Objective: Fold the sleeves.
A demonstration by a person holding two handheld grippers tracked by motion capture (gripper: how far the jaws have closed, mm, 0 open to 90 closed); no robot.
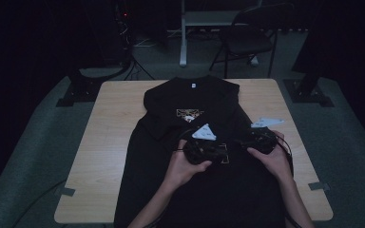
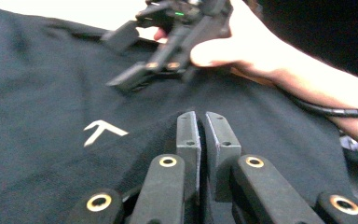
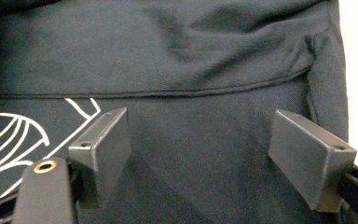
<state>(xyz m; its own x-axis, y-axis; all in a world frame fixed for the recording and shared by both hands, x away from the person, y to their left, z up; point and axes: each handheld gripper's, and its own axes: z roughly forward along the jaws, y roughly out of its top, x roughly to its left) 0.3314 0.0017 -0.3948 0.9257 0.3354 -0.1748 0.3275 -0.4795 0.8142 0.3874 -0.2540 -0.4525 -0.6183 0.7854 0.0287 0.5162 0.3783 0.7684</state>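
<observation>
- Nearest: black T-shirt (image 1: 204,190) spread on the table (image 1: 100,156), lower part hanging over the near edge, between the person's forearms.
- Left tongs (image 2: 200,122) pinched shut on a raised fold of the shirt fabric, jaws almost touching, cloth bunched between them; in the high view left tongs (image 1: 183,148) sit mid-shirt.
- Right tongs (image 3: 205,154) spread wide, nothing between the jaws, hovering just over the shirt near the white line print (image 3: 14,140); right tongs (image 1: 240,141) just beside the left ones.
- Right hand (image 2: 242,46) seen across from the left tongs, low over the cloth.
- Progress, judged: folding looks partly done. Far end looks doubled, with a seam edge (image 3: 168,91) crossing the cloth; collar label (image 1: 193,85) still up top. Left: carry the pinched fold across, flatten, tidy the near half.
- In the way: trailing cable (image 2: 335,112) lies over the shirt and could snag; two tongs close together, may bump.
- Farther off: folding chair (image 1: 247,38) and desk legs (image 1: 184,33) behind the table, dark, well apart.
</observation>
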